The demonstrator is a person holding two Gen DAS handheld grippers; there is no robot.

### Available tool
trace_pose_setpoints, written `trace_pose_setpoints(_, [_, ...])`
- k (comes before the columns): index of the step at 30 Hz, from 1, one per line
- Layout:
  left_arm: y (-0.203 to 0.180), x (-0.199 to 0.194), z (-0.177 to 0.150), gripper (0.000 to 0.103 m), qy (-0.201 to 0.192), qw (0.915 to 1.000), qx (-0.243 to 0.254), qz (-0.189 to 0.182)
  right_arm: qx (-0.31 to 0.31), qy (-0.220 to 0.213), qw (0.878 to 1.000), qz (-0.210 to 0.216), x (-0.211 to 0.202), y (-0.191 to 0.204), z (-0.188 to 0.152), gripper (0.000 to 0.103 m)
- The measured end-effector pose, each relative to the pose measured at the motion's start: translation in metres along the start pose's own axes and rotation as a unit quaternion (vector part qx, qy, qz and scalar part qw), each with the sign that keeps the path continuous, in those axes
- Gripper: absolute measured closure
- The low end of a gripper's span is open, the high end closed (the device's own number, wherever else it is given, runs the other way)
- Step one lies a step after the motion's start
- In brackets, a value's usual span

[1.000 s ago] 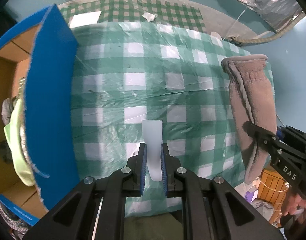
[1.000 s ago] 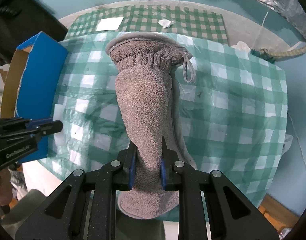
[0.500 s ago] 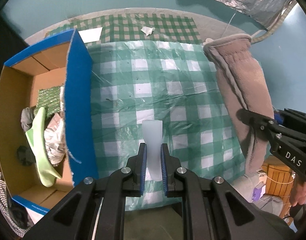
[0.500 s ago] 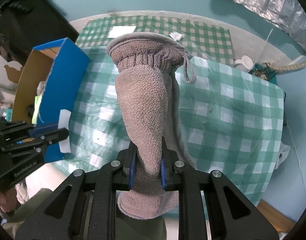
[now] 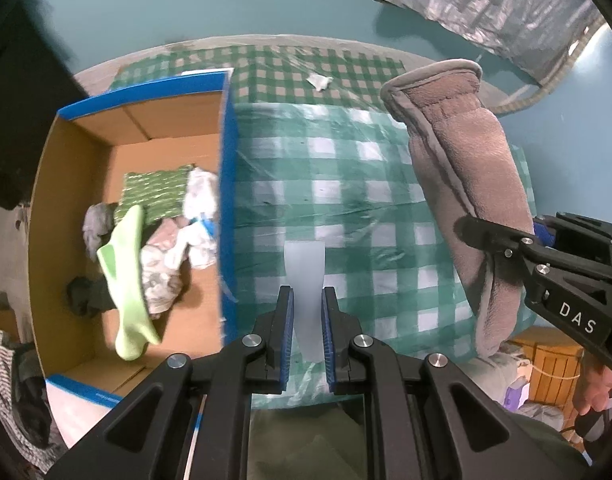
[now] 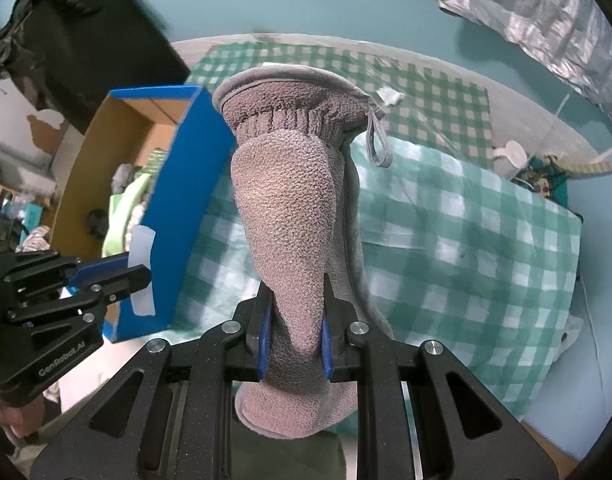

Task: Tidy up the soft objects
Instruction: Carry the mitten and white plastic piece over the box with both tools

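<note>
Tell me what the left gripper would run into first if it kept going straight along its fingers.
Probably the green-checked tablecloth: the left gripper, shut on a pale translucent piece, points down at bare cloth just right of the blue cardboard box. Nothing else shows in that line, though depth is hard to judge.

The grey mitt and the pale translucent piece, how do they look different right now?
The grey mitt is large, fuzzy and opaque; the pale translucent piece is small, smooth and see-through. The mitt has a ribbed cuff with a loop; the piece is a plain flared strip. Both hang clamped in tongs above the checked cloth.
</note>
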State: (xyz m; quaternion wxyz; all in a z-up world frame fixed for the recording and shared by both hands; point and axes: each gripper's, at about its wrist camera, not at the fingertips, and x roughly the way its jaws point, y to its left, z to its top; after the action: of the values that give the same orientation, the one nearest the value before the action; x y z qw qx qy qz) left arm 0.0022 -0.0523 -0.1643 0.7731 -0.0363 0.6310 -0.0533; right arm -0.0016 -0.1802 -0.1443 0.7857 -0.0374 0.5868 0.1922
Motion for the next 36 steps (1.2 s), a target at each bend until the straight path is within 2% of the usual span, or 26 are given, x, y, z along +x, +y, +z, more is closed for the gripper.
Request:
trace_pose_setpoints(10, [0.049, -0.024, -0.004, 0.090, -0.019, 0.9987, -0.046, 0.006, -0.041, -0.004, 0.999, 0.017, 0.001, 0.043, 0.017, 0.086])
trace_pose_setpoints(20, [0.096, -0.030, -0.013, 0.090, -0.027, 0.9945, -0.099, 0.021, -0.079, -0.006, 0.996, 0.031, 0.005, 0.087, 0.038, 0.086])
trace_pose_setpoints(36, [0.153, 0.003, -0.035, 0.089, 0.009, 0.9877, -0.153, 0.032, -0.129, 0.008, 0.991, 0.044, 0.027, 0.151, 0.059, 0.086])
